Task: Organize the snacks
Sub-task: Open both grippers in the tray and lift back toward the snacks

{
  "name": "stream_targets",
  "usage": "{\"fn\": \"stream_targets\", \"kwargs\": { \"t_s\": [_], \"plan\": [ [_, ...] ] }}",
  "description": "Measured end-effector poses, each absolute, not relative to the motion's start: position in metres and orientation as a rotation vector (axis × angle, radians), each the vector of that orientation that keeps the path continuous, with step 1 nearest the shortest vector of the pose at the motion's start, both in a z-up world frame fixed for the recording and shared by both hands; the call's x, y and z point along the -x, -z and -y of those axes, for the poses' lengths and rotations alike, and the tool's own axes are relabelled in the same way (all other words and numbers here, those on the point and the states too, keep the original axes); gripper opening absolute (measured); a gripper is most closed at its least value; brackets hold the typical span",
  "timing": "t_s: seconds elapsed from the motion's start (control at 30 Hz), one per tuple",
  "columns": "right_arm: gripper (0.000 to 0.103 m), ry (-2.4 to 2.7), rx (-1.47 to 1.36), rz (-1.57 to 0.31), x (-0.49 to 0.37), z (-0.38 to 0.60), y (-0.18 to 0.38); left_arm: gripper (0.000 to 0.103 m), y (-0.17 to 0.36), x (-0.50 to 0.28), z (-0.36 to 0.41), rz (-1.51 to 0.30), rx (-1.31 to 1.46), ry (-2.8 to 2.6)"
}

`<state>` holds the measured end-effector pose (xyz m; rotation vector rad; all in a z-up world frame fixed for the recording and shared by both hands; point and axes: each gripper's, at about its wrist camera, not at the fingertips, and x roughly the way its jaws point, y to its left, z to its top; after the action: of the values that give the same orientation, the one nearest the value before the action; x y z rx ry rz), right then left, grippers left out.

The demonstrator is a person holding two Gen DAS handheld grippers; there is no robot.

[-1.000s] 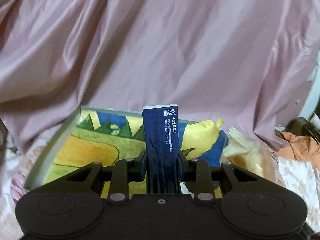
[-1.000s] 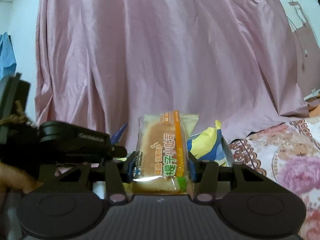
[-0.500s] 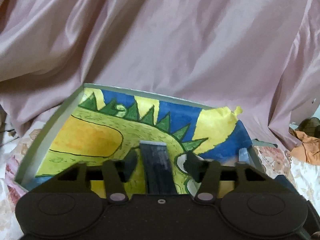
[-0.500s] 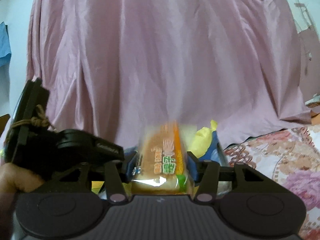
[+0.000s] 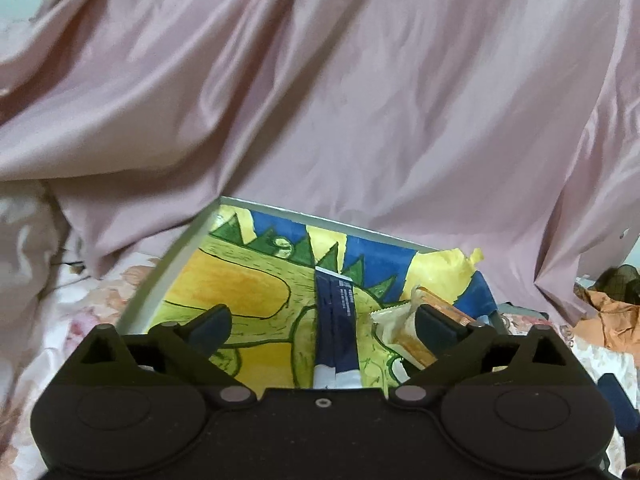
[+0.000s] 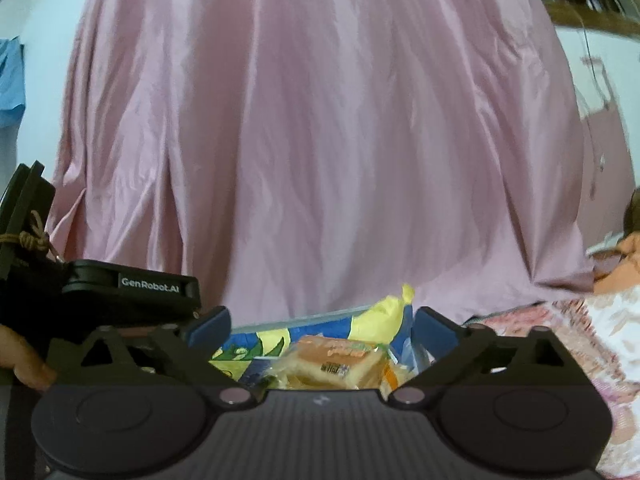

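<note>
Left wrist view: the dark blue snack packet (image 5: pixel 335 328) lies flat on the painted lining of the box (image 5: pixel 176 252), lengthwise along my line of sight, white end nearest the camera. It sits between the fingers of my left gripper (image 5: pixel 323 322) but touches neither; the jaws have just been opening and now stand wide, holding nothing. Just right of the blue packet, partly behind my right-hand finger (image 5: pixel 438 326), lies the wrapped bread snack (image 5: pixel 404 324) in clear film with an orange band. The lining shows a yellow, green and blue drawing; its loose yellow corner (image 5: pixel 452 268) sticks up at the far right of the box. The grey box rim runs along the left and far sides.

Right wrist view: the same bread snack (image 6: pixel 336 364) rests in the box, below and between the fingers of my right gripper (image 6: pixel 323 322), clear of both pads. These jaws have likewise just been opening and are wide apart, empty. The left gripper body (image 6: pixel 120 292) shows at the left edge, with part of my hand (image 6: pixel 24 364) under it.

Surroundings: pink satin cloth (image 6: pixel 320 140) drapes behind the box; floral bedding (image 6: pixel 580 344) lies to the right.
</note>
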<state>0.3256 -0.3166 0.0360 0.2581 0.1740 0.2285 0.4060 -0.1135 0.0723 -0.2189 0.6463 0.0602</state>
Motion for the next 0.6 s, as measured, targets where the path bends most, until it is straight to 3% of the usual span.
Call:
{"fn": "stream_targets", "kwargs": {
  "t_s": [0.6],
  "plan": [
    [0.103,-0.188,-0.096,-0.066,-0.189,0.296,-0.069,0.102,-0.098,-0.245,0.099,-0.461,0.116,0.046]
  ]
}}
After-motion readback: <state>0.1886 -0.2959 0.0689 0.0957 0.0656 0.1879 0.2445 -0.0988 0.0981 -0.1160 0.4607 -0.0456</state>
